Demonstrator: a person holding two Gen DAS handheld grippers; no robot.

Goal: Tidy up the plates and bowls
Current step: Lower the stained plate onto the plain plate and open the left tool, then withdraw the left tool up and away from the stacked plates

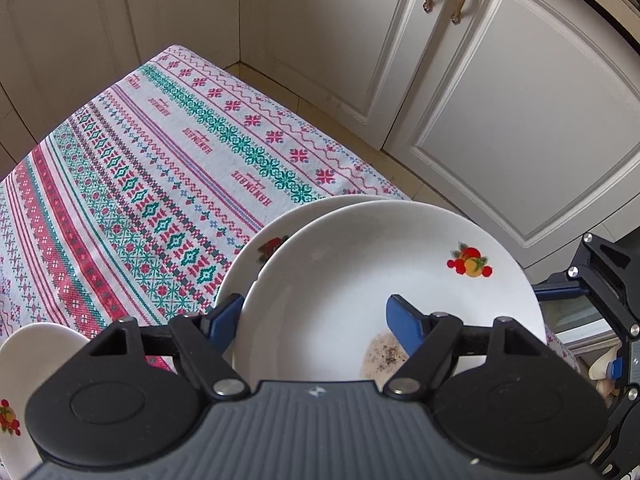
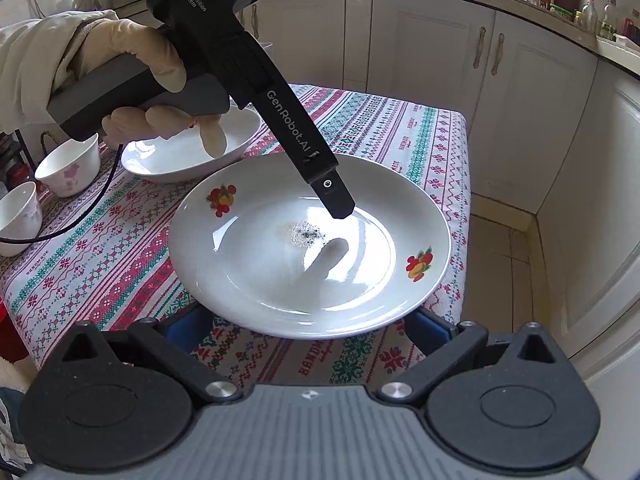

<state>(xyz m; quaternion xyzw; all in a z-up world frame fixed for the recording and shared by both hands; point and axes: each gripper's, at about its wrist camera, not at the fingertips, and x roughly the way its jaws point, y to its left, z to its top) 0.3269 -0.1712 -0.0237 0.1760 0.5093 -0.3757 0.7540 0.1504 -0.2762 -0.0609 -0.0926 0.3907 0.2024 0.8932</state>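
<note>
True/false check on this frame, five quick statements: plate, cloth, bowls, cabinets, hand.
1. Crumbs lie in the middle of the plate. True.
2. The tablecloth is plain blue. False: the tablecloth is white with red and green patterned bands.
3. Two small bowls stand on the table. True.
4. The cabinet doors stand open. False: the cabinet doors are closed.
5. The left hand is bare. False: the left hand wears a pale glove.
</note>
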